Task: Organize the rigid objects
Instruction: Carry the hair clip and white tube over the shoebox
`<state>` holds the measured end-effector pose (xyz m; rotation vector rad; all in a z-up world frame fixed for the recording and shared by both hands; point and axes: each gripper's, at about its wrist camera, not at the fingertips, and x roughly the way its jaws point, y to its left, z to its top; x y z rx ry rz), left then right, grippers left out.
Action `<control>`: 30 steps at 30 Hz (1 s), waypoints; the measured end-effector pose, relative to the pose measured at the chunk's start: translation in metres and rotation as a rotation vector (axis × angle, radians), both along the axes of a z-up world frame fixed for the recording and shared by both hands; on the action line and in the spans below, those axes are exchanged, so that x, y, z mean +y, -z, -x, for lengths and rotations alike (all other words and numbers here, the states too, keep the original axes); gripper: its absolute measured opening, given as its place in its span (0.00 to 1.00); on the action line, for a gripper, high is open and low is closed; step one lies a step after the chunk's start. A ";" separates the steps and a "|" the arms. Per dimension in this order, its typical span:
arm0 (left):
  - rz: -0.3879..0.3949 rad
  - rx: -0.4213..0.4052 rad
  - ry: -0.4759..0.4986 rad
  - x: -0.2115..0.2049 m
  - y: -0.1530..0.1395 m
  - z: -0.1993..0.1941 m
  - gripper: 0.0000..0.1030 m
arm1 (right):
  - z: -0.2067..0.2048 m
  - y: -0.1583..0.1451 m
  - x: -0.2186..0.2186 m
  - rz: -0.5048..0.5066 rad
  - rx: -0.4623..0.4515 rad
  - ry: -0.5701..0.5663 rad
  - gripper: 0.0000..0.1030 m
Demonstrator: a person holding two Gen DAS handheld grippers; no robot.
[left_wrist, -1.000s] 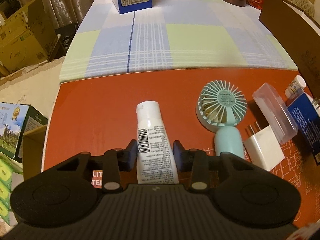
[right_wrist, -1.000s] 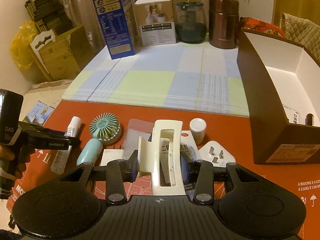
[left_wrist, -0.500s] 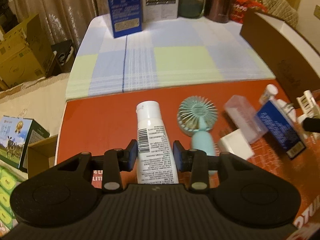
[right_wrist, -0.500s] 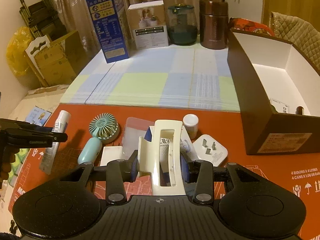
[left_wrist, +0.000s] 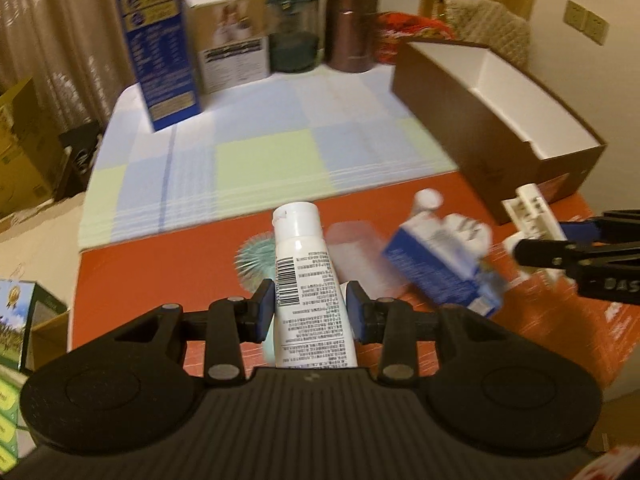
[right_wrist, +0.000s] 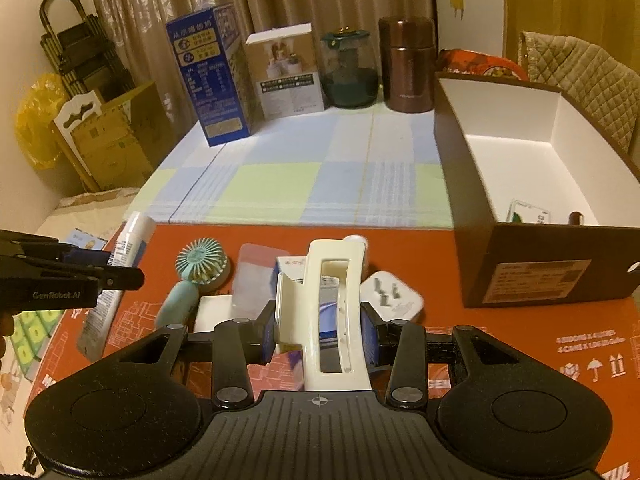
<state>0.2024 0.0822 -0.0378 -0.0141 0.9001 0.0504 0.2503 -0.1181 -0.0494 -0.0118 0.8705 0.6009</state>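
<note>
My left gripper (left_wrist: 310, 312) is shut on a white tube (left_wrist: 302, 256) with a barcode, held above the red mat (left_wrist: 160, 272). In the right wrist view that tube (right_wrist: 130, 240) and the left gripper (right_wrist: 116, 272) show at the left edge. My right gripper (right_wrist: 320, 334) is shut on a cream hair claw clip (right_wrist: 334, 256), which hangs over the clutter. The clip (left_wrist: 532, 216) also shows in the left wrist view, near the brown box (left_wrist: 492, 128). The box (right_wrist: 532, 280) is white inside and holds a few small items.
On the mat lie a mint hand fan (right_wrist: 202, 260), a clear case (right_wrist: 254, 276), a blue carton (left_wrist: 440, 272), a white plug adapter (right_wrist: 394, 292) and a white charger block (right_wrist: 214, 312). A blue box (right_wrist: 212, 80), a jar and a brown canister (right_wrist: 412, 68) stand at the back.
The left gripper has risen and swung right with the tube, and the brown box and the right gripper now show in its view. The right gripper has lifted slightly with the clip.
</note>
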 end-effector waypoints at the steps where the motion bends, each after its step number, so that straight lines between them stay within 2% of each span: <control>1: 0.001 -0.004 0.007 -0.009 -0.002 -0.002 0.32 | -0.002 -0.001 -0.006 -0.002 -0.001 0.000 0.37; 11: 0.018 -0.038 0.053 -0.105 -0.022 -0.045 0.32 | -0.039 -0.010 -0.084 -0.017 -0.015 -0.027 0.37; 19: 0.036 -0.082 0.099 -0.176 -0.040 -0.101 0.32 | -0.088 -0.025 -0.147 -0.035 -0.050 -0.021 0.37; 26: 0.058 -0.098 0.123 -0.213 -0.050 -0.159 0.32 | -0.140 -0.035 -0.181 -0.052 -0.059 0.014 0.37; 30: 0.044 -0.090 0.130 -0.225 -0.045 -0.190 0.32 | -0.168 -0.034 -0.190 -0.069 -0.047 0.035 0.37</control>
